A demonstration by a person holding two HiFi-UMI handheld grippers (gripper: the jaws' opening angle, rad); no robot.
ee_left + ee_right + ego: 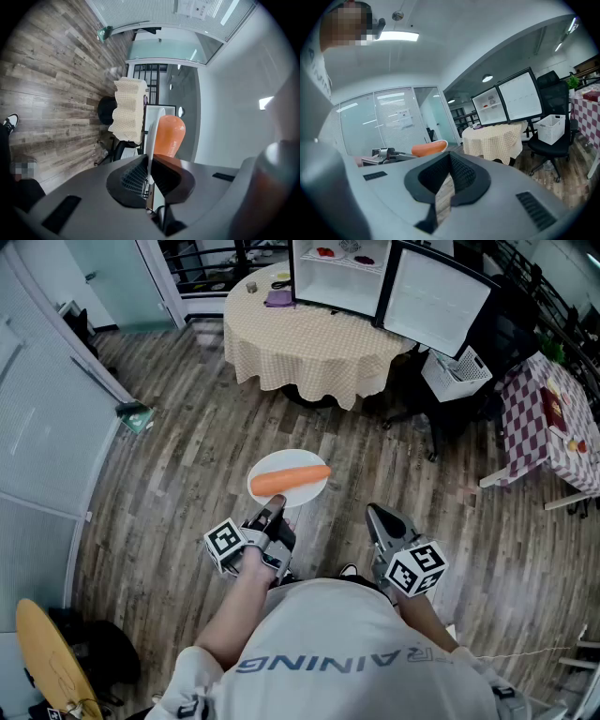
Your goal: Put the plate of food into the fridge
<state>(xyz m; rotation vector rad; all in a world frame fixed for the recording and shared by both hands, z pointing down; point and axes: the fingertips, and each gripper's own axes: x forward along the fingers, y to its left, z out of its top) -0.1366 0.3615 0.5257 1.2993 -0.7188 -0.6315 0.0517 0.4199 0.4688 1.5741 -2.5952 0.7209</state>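
Note:
A white plate (281, 465) with a large orange carrot (291, 478) on it hangs level over the wooden floor. My left gripper (273, 515) is shut on the plate's near rim. In the left gripper view the plate (153, 133) stands edge-on between the pads, with the carrot (169, 136) beside it. My right gripper (377, 515) is to the right of the plate, shut and empty. The right gripper view shows the carrot (427, 148) at left. The small white fridge (337, 276) stands on a round table, its door (437, 301) swung open.
The fridge's table (305, 338) has a yellow checked cloth. To its right are a black office chair (502, 334) and a white basket (457, 373). A red-checked table (553, 418) is far right, and glass partitions (47, 427) run along the left.

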